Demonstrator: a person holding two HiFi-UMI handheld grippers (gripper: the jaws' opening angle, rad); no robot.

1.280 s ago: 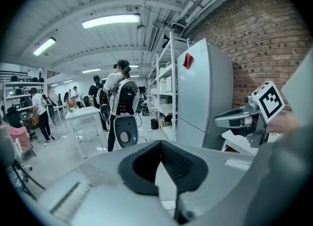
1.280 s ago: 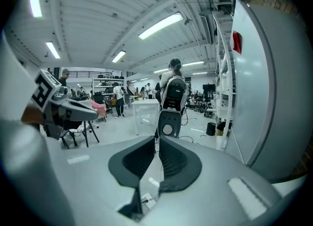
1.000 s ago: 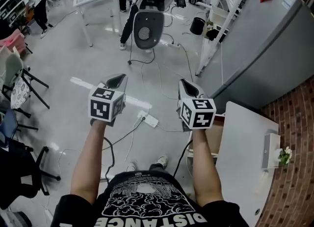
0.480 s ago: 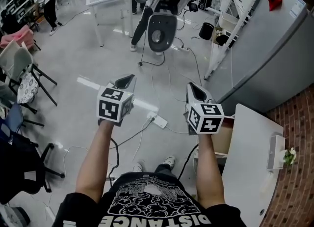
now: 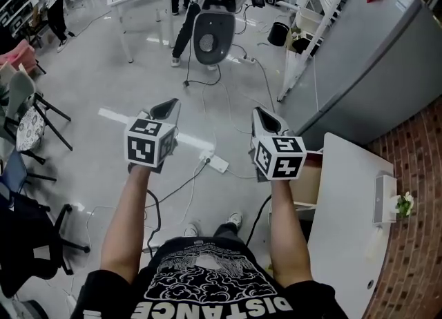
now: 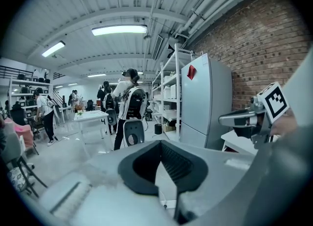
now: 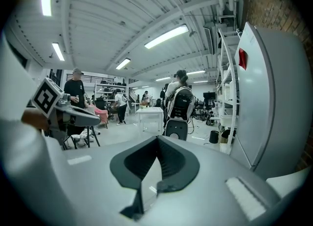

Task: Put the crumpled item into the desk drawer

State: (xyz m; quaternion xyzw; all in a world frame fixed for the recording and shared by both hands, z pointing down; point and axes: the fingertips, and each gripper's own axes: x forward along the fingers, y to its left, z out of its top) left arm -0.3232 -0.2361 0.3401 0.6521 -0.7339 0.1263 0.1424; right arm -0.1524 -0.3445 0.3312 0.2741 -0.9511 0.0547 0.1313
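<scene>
While the desk drawer (image 5: 309,178) shows as a brown opening at the white tabletop's (image 5: 349,214) near edge, just beside the right tongs (image 5: 263,119), no view lets me make out the crumpled item. Right tongs and left tongs (image 5: 166,109) are both closed together, empty, side by side above the floor (image 5: 90,83).

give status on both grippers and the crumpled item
Left gripper and right gripper shut, empty, up over the floor. No crumpled item in view. Desk off to the right.
</scene>
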